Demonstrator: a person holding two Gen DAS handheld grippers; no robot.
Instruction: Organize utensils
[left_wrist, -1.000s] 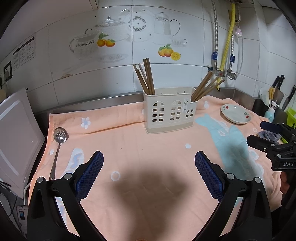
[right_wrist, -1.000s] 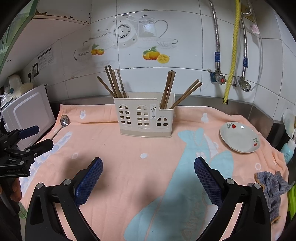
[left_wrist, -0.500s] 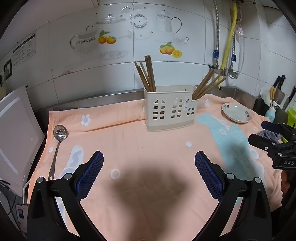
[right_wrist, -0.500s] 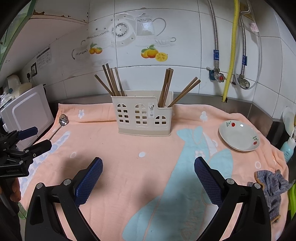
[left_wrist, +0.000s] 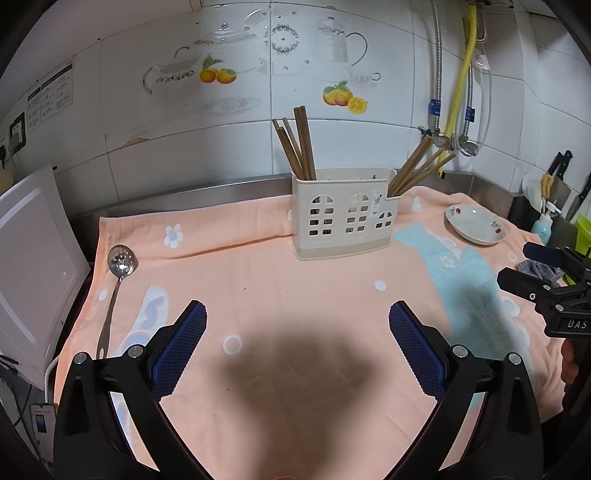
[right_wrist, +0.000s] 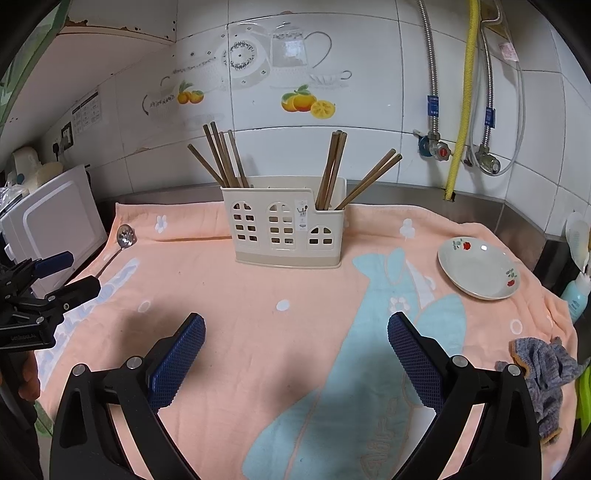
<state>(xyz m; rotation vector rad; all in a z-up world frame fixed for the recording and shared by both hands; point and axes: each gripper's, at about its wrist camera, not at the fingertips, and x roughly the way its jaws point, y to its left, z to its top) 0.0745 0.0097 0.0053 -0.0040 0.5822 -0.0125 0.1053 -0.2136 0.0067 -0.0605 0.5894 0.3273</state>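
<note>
Two bundles of slim brown wooden chopsticks lean in a cream, window-cut plastic caddy near the back edge of the peach towel, a perforated metal ladle lying at its left edge, while the left gripper and right gripper hover level, blue-padded fingers spread and empty.

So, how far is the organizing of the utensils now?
Done: the chopsticks already stand in the utensil holder, in groups at its left and right ends. In hand: nothing; the left tongs and right tongs are both open and empty above the towel. Left: the slotted spoon lies flat near the towel's left edge, probably the next thing to pick up.
</note>
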